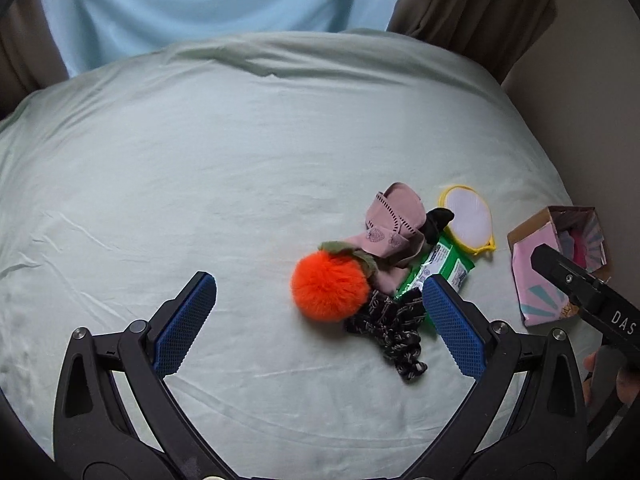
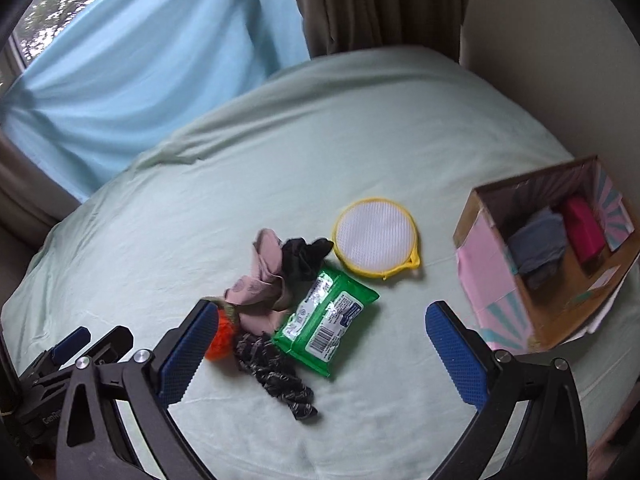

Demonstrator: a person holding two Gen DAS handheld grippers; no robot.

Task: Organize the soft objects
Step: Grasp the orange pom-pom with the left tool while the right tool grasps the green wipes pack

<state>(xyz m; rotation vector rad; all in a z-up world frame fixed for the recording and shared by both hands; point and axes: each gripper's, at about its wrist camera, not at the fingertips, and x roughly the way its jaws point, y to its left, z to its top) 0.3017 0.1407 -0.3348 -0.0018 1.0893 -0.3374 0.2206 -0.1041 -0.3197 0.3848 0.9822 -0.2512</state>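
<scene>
Left gripper (image 1: 320, 308): jaws spread wide, nothing between them, hovering over the pale green bedsheet (image 1: 200, 180). Its right blue pad covers part of the wipes pack in the left wrist view.

Right gripper (image 2: 320, 344): jaws likewise wide apart and empty. Its left pad hides most of the pompom in the right wrist view; the left gripper's tips show at that view's lower left edge.

All places below are given relative to the green wipes pack (image 2: 326, 326).

- Black patterned scrunchie (image 2: 276, 376): nearest item, touching the pack's near-left corner, stretched toward the camera.
- Orange fur pompom (image 1: 330, 286): left of the pack, touching the scrunchie; an olive felt piece sits on its far side.
- Pink folded cloth (image 1: 394, 226): left of and behind the pack, lying over its edge; printing on it is too small to read.
- Black fabric piece (image 2: 306, 256): just behind the pack, against the pink cloth; kind cannot be told.
- Yellow-rimmed round mesh pad (image 2: 376, 236): behind and to the right, just beside the pack.
- Open cardboard box (image 2: 484, 248): well to the right, pink-papered outside, holding a grey cloth (image 2: 538, 246) and a magenta item (image 2: 586, 230); its far corner is cut off by the lens edge.
- Light blue curtain (image 2: 160, 60) and brown drapes (image 2: 380, 4): beyond the bed.
</scene>
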